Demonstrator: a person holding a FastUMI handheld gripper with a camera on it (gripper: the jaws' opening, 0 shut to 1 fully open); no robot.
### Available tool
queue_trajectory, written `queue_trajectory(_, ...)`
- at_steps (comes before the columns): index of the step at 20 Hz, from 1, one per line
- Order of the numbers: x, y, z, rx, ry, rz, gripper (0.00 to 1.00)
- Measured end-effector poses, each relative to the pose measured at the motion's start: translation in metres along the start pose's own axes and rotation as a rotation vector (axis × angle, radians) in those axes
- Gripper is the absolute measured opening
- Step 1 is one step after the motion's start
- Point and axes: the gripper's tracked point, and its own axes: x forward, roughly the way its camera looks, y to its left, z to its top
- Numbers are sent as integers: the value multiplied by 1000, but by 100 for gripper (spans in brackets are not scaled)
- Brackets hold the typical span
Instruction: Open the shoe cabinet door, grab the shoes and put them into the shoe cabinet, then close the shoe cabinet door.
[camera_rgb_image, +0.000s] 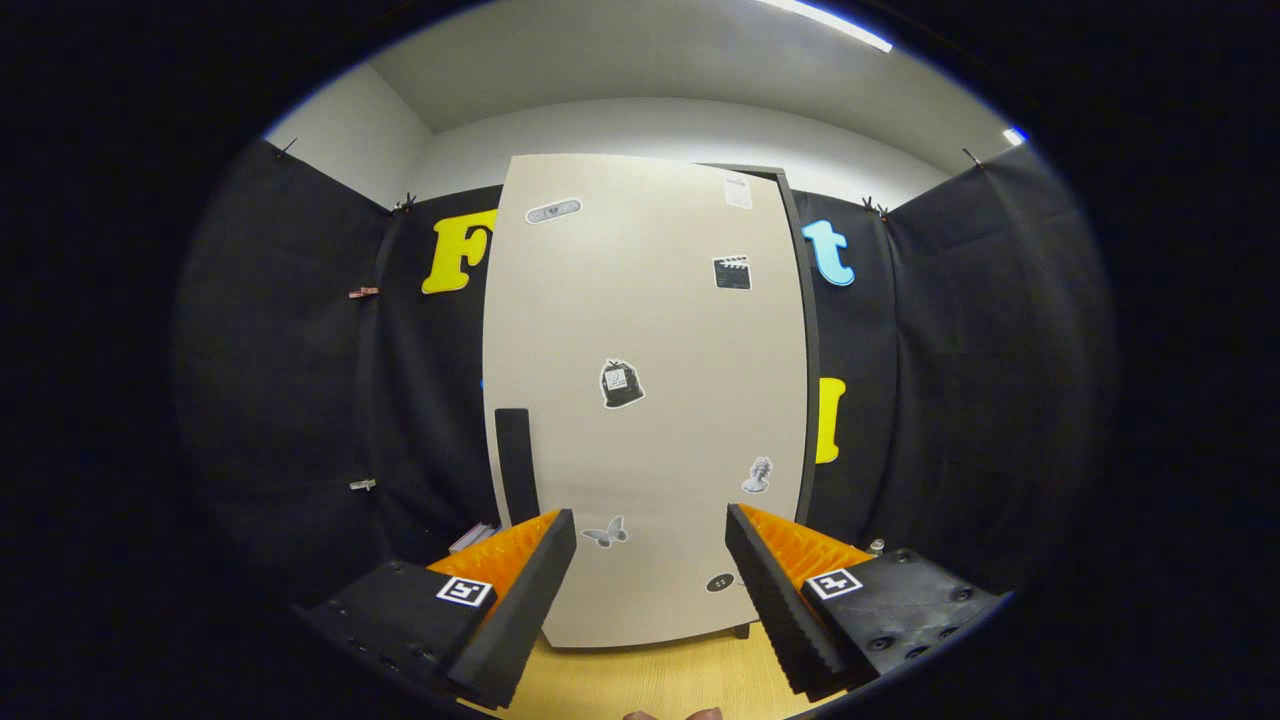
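Centre of the frame: shoe cabinet door (645, 400), tall, beige, smooth-faced, standing upright on the wood floor (650, 680). Door looks shut, its face square to the camera. Dark edge of the cabinet body (800, 350) runs down the door's right side. Black vertical handle (516, 465) sits low on the door's left edge, just above the left finger's tip.

Stickers scattered over the door face:
- plaster-shaped one (553, 210) upper left
- pale label (738, 192) upper right
- clapperboard (732, 272) below that
- dark bag-like shape (621, 384) mid-door
- small bust (757, 475) lower right
- butterfly (605, 532) low centre, between the fingers
- dark oval (720, 582) near the bottom, beside the right finger

Bottom of the frame: gripper (650, 530) with its 2 fingers spread wide, nothing between them but the door's lower face beyond. Fingers (520, 600) have black ribbed pads with orange backing; each carries 1 square black-and-white marker. Neither finger touches the door or handle.

Lower left, behind the left finger: a small pale object (472, 538) on the floor beside the cabinet; cannot tell what it is. Bottom edge, centre: a sliver of a hand (672, 715).
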Motion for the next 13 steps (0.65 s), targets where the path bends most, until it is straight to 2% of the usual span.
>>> queue_trajectory(13,-1,-4,-7,12,16,-9,98)
